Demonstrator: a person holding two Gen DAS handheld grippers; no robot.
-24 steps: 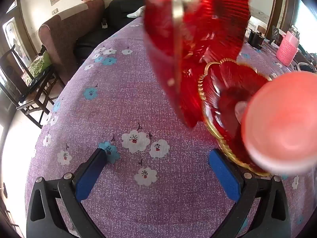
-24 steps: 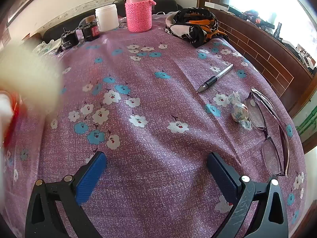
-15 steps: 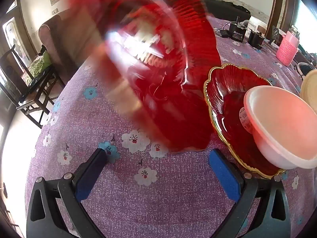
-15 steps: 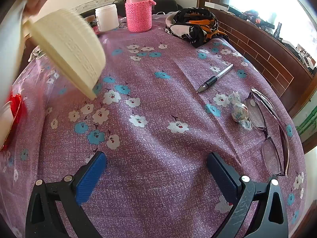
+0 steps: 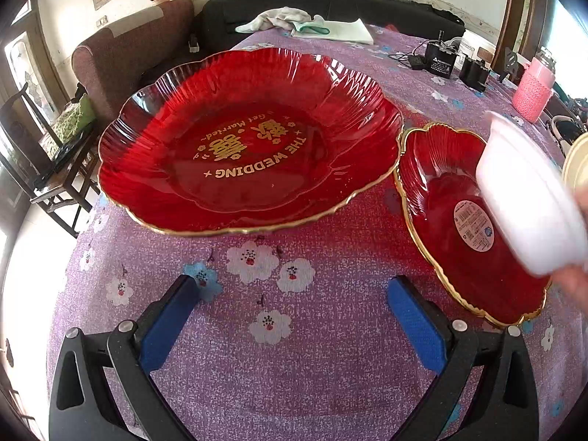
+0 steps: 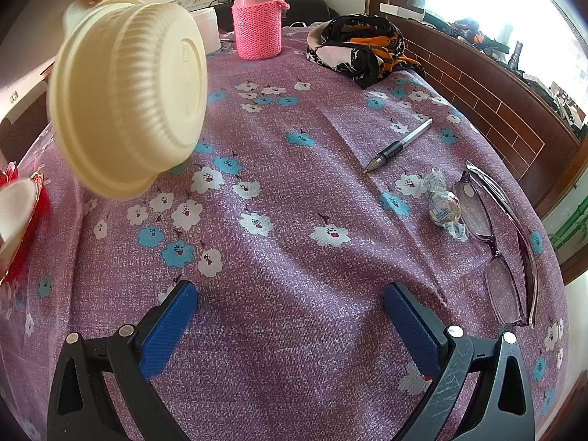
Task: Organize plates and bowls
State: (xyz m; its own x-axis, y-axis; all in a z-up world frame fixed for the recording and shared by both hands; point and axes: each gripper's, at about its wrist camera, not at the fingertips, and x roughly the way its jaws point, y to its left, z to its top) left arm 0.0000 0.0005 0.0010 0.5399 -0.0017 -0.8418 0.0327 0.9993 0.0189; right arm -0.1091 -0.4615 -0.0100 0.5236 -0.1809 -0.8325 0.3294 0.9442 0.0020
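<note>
Gold lettering reads "THE WEDDING" and "Get Married" on the large red plate, scalloped and gold-rimmed, lying on the tabletop. Just beside it lies a smaller red plate (round barcode sticker inside). Fingertips hold a ribbed cream bowl aloft. Left tool and right tool gape wide, empty.

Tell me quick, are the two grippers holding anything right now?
Left gripper: open, holding nothing, above the tablecloth.
Right gripper: open, holding nothing.
</note>
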